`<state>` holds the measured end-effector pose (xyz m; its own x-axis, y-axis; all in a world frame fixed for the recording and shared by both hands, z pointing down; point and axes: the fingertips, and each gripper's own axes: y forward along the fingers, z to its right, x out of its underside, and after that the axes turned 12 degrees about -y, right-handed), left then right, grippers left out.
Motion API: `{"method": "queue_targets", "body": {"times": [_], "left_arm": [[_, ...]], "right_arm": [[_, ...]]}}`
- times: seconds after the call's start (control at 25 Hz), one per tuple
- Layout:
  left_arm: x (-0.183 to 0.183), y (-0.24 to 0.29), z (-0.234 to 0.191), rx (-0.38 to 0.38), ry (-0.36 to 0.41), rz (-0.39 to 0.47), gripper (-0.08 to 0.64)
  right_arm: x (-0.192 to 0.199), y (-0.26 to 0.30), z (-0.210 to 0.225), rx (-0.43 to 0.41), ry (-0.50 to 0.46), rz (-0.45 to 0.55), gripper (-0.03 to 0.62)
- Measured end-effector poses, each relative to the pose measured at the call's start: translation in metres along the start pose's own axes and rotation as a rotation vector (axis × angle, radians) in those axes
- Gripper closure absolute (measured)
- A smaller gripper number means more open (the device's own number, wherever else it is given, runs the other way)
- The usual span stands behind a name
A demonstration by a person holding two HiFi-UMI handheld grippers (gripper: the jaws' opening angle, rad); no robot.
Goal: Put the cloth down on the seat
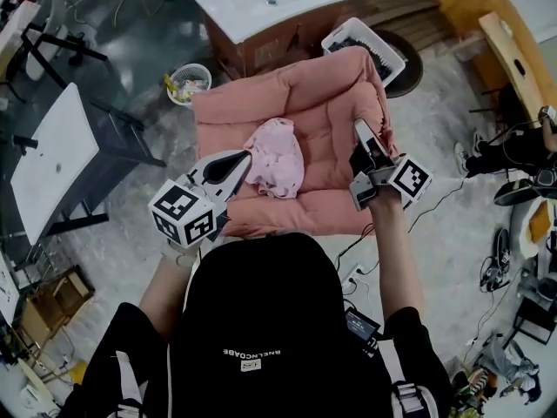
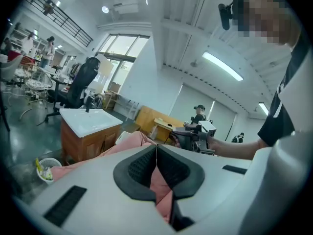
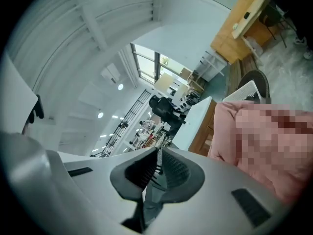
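- Light pink crumpled cloth (image 1: 277,159): lying heaped on the middle of the salmon-pink padded fabric seat (image 1: 326,103). Its left edge is rising to a point at the tip of the left tongs (image 1: 244,158).
- Seat: standing directly in front of the person in the black top (image 1: 261,320), with the back cushion on the far side and a padded arm on each side.
- The left tongs (image 2: 156,149), white with black ribbed pads: closing tip to tip and, as far as the views show, pinching the cloth's left edge. Pink fabric is filling the gap behind the tips in the left gripper view.
- The right tongs (image 1: 364,139), of the same make: hanging over the seat's right arm, apart from the cloth. In the right gripper view (image 3: 157,153) the jaws are pressing together on nothing.
- White washbasin on a wooden cabinet (image 1: 261,3): standing beyond the seat.
- White slatted plastic basket (image 1: 361,46): lying just behind the seat's right corner.
- Small round bin with litter (image 1: 189,82): sitting on the floor, left of the seat.
- White flat-topped desk (image 1: 48,159): standing well to the left.
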<state>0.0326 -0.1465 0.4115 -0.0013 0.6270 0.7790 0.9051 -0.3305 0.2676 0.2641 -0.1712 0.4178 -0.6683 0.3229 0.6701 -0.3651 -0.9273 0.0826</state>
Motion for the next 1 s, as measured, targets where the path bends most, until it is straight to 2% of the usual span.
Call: {"method": "queue_targets", "body": {"times": [0.28, 0.48, 0.68, 1.0], "left_arm": [[-0.005, 0.023, 0.034, 0.113, 0.059, -0.048, 0.545], [0.0, 0.038, 0.052, 0.182, 0.093, -0.097, 0.545], [0.001, 0.055, 0.076, 0.25, 0.119, -0.126, 0.545], [0.013, 0.073, 0.106, 0.344, 0.147, -0.173, 0.545]], "right_arm": [[-0.024, -0.073, -0.035, 0.087, -0.175, 0.114, 0.566], [-0.023, -0.11, -0.062, 0.107, -0.283, 0.162, 0.566], [-0.019, -0.149, -0.076, 0.211, -0.435, 0.201, 0.566], [0.002, -0.2, -0.085, 0.424, -0.593, 0.234, 0.566]]}}
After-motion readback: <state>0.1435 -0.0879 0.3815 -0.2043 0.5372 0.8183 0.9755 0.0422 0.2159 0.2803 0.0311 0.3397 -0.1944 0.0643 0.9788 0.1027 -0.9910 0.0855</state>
